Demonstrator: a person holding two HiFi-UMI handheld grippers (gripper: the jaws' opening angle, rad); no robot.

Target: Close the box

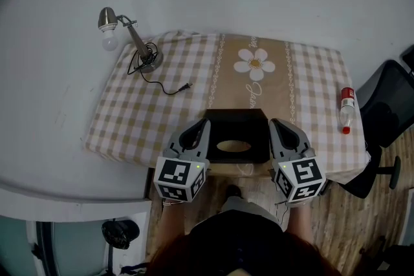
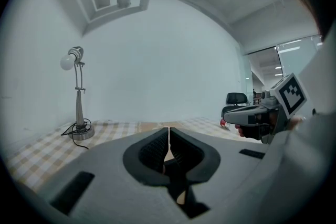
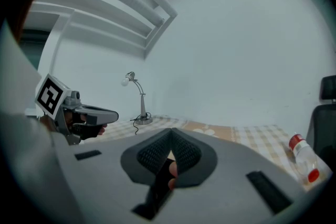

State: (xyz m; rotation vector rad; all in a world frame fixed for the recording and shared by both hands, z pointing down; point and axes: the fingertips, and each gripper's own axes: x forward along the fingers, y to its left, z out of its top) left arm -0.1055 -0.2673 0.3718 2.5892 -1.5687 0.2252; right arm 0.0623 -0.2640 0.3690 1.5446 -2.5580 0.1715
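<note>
Office: swivel chair, desk lamp

Desk lamp far left, bottle lying right, checked tablecloth, black chair

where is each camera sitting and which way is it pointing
Head view: on the person's head, steeply down at box, lamp, bottle; left gripper, right gripper, lap show.
Left gripper view: on that gripper, along its shut jaws, lamp at left; right gripper at right.
Right gripper view: on that gripper, along its shut jaws, lamp ahead, bottle at right; left gripper at left.
All three share the lamp.
</note>
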